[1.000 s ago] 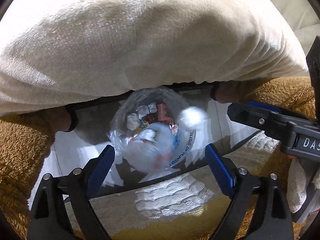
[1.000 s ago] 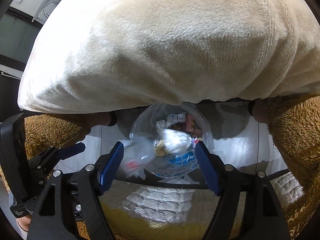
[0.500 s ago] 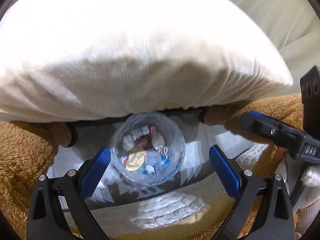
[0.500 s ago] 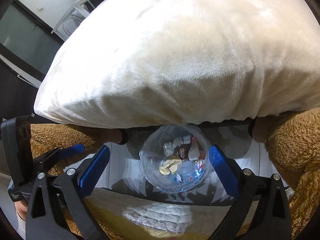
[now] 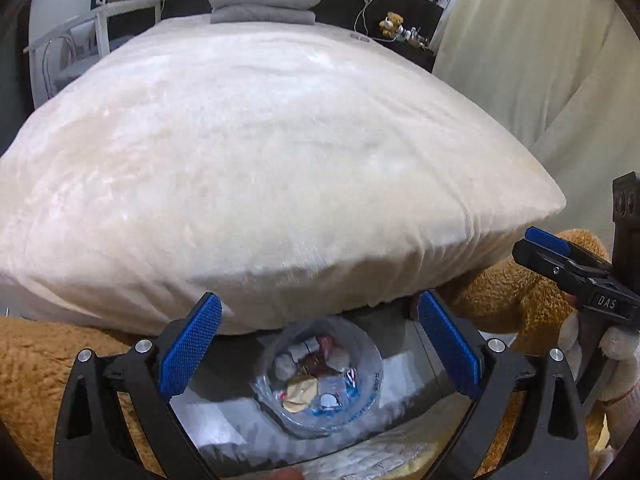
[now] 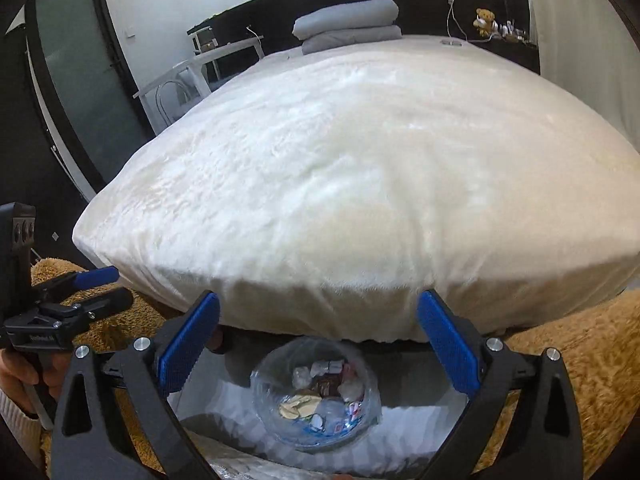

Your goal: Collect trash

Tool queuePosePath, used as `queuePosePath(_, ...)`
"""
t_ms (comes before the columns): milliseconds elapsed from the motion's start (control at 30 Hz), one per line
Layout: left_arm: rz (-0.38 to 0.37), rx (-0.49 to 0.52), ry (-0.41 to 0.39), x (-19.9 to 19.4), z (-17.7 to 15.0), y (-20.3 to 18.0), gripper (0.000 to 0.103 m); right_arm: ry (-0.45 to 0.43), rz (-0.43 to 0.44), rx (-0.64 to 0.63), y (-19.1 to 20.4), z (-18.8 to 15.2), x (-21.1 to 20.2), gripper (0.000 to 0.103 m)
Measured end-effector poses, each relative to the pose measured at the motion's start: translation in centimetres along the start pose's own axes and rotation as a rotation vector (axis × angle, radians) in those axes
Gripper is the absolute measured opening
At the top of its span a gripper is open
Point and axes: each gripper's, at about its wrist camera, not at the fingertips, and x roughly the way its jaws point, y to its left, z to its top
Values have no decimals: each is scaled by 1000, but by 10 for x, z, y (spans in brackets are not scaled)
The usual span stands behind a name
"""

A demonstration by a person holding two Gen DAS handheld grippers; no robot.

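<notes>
Both grippers, left (image 5: 318,346) and right (image 6: 318,344), spread empty above upward-opening trash bag (image 5: 318,386) (round).

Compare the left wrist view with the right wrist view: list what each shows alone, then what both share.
Left wrist only: the cream curtain and the right hand-held gripper at the edge.
Right wrist only: the dark frosted-glass door and the left hand-held gripper at the edge.
Both: the cream plush bedspread, folded grey blankets, small teddy bear, and the clear plastic bag of trash, ungripped.
</notes>
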Motion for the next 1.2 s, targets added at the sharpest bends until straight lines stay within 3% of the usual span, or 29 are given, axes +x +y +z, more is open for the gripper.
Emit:
queuePosePath(167, 37, 24, -105, -24, 18, 9, 96, -97, -32, -39, -13, 27, -24, 98)
queuePosePath(567, 27, 122, -260, -55, 56, 13, 96, -271, -53, -165, -20, 75, -51, 98)
queuePosePath(867, 15, 133, -342, -53, 70, 17, 96, -321, -60, -237, -15, 85, -42, 98)
queuePosePath(1200, -1, 136, -378, -50, 63, 10, 96, -340, -55, -243, -11, 77, -31, 98)
